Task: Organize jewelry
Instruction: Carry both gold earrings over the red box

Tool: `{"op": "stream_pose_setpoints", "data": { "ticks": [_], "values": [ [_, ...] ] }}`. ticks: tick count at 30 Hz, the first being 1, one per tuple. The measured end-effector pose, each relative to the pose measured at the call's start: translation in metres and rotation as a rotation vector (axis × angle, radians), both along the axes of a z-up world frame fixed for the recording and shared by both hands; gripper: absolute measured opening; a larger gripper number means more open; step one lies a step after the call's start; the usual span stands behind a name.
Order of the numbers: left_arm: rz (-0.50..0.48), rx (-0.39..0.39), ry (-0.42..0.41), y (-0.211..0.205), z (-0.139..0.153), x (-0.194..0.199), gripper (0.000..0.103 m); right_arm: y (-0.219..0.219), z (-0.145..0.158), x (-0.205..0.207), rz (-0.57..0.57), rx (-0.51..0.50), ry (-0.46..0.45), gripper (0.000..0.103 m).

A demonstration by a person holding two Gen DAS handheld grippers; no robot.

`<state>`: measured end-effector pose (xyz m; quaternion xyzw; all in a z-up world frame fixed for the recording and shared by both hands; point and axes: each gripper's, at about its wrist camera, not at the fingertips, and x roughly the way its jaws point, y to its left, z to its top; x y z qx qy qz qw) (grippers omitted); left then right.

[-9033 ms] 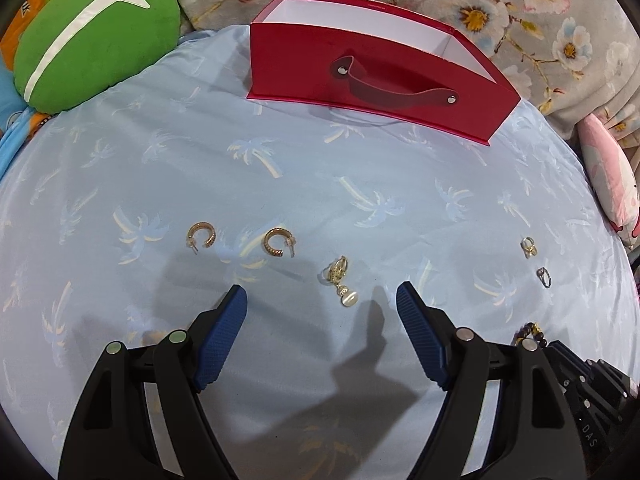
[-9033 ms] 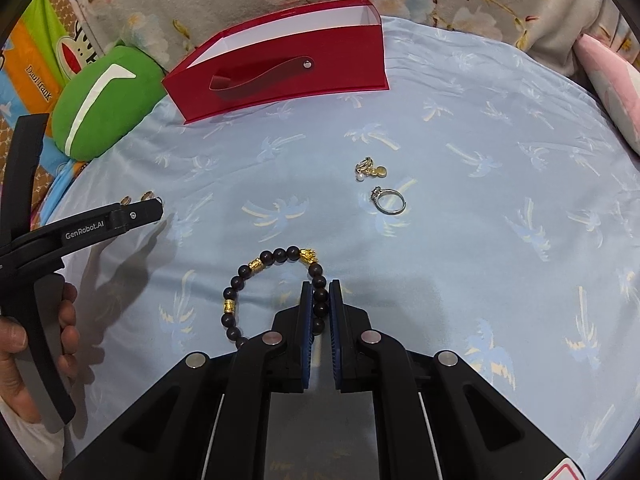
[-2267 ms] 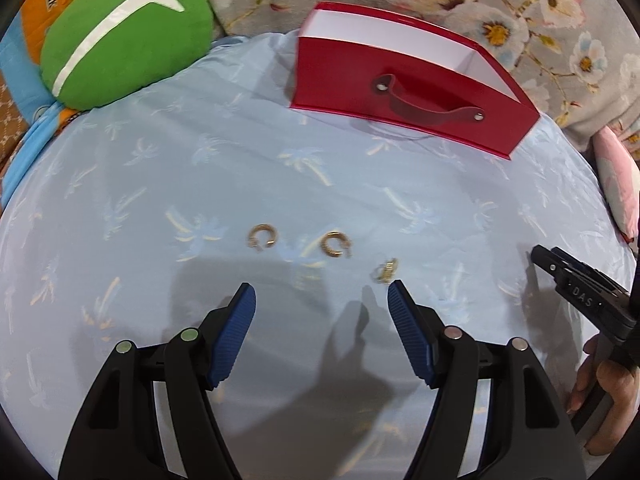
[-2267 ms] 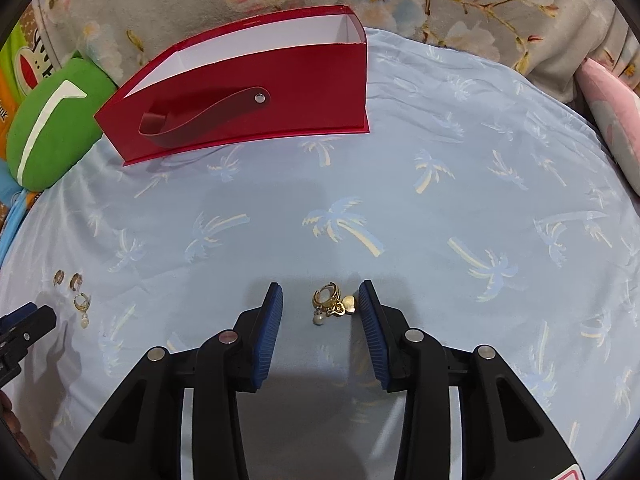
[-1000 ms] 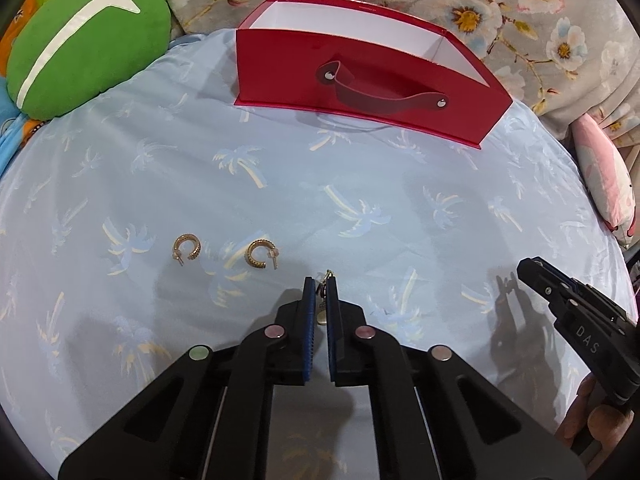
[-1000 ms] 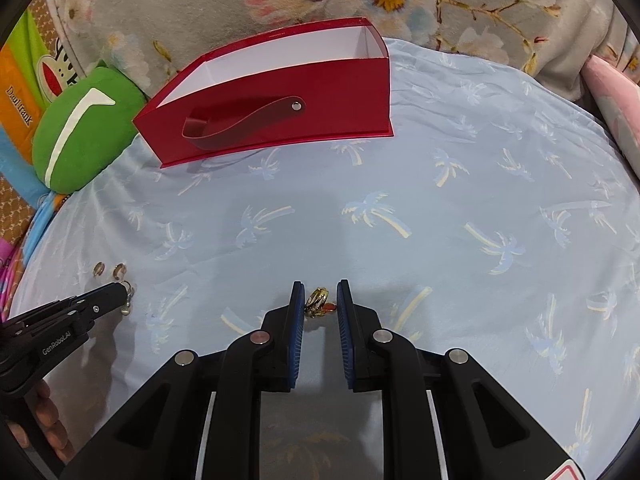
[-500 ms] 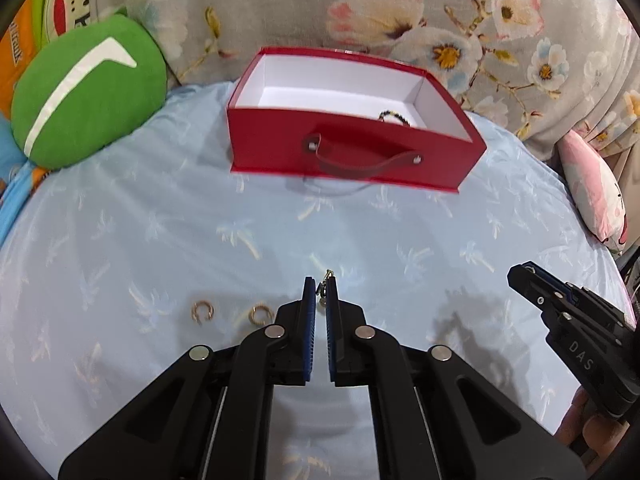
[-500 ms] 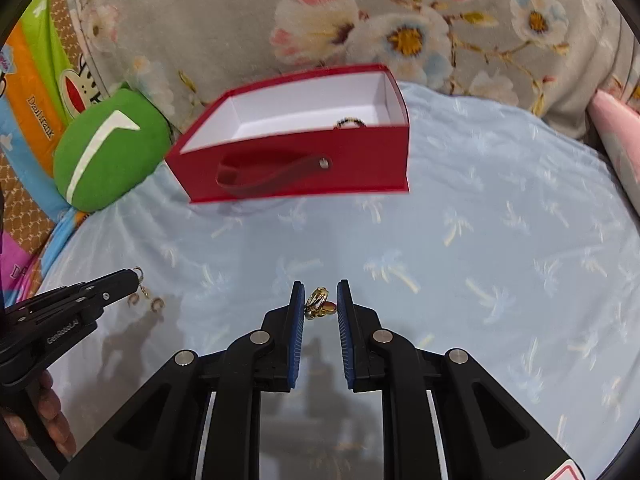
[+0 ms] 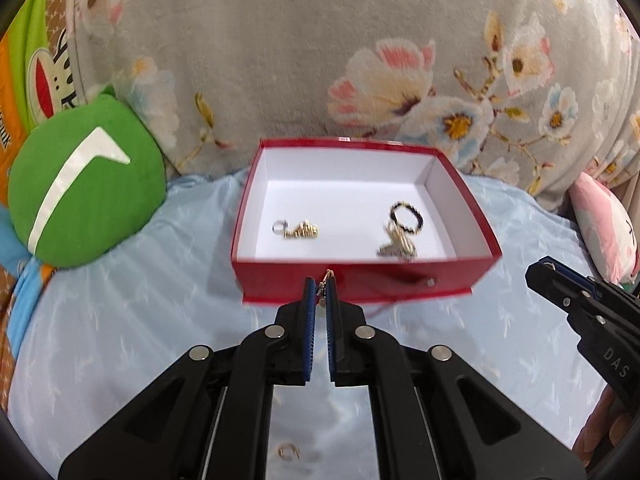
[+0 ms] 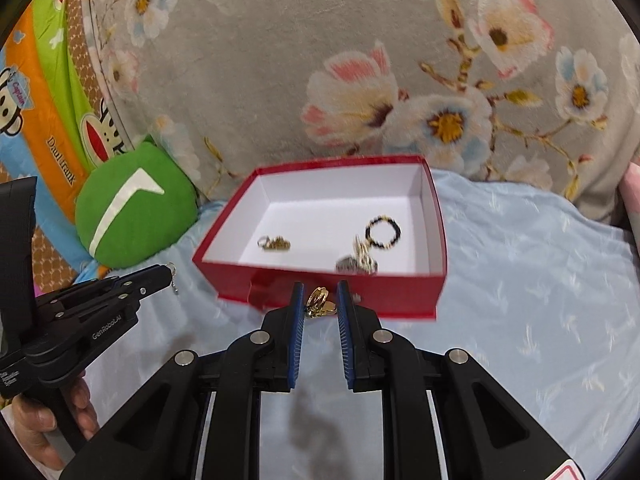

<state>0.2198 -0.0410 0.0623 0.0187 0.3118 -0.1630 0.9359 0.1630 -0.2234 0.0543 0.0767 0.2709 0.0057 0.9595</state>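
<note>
The left gripper (image 9: pixel 320 290) pinches a small gold drop earring (image 9: pixel 325 282); the right gripper (image 10: pixel 319 300) clamps a gold hoop earring with a charm (image 10: pixel 318 303). Both hang just short of the open red cardboard box (image 9: pixel 464 284), which already holds a black bead bracelet (image 9: pixel 406 217) and several gold pieces. One gold hoop (image 9: pixel 289 451) lies on the pale blue sheet (image 9: pixel 120 320), so I judge the sorting well advanced

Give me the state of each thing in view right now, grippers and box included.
Left gripper: shut on a gold drop earring.
Right gripper: shut on a gold hoop earring.
Red box: open, no lid on.
Bead bracelet: lying in the box.
Silver ring: lying in the box.
Hoop earring on the sheet: loose, not yet boxed.
</note>
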Motion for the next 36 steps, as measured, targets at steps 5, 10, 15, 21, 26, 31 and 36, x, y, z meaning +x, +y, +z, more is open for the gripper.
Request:
{"op": "stream_pose_setpoints", "data": {
  "ticks": [5, 10, 15, 21, 26, 31, 36],
  "values": [
    [0.009, 0.019, -0.045, -0.013, 0.02, 0.044, 0.004, -0.008, 0.015, 0.054, 0.023, 0.005, -0.003, 0.015],
    [0.032, 0.052, -0.085, -0.031, 0.03, 0.094, 0.004, -0.016, 0.015, 0.111, 0.032, 0.029, 0.021, 0.015],
    [0.048, 0.088, -0.091, -0.05, 0.023, 0.141, 0.004, -0.015, 0.006, 0.163, 0.03, 0.007, 0.055, 0.015],
    [0.06, 0.096, -0.042, -0.067, 0.003, 0.188, 0.004, -0.014, -0.012, 0.209, 0.025, -0.017, 0.1, 0.015],
    [0.071, 0.12, -0.02, -0.078, -0.014, 0.214, 0.004, -0.017, -0.03, 0.236, 0.018, -0.026, 0.142, 0.015],
    [0.08, 0.135, -0.003, -0.084, -0.028, 0.231, 0.004, -0.014, -0.048, 0.254, 0.011, -0.047, 0.176, 0.015],
    [0.082, 0.146, 0.005, -0.087, -0.033, 0.237, 0.004, -0.013, -0.051, 0.262, -0.003, -0.055, 0.181, 0.015]
  ]
}}
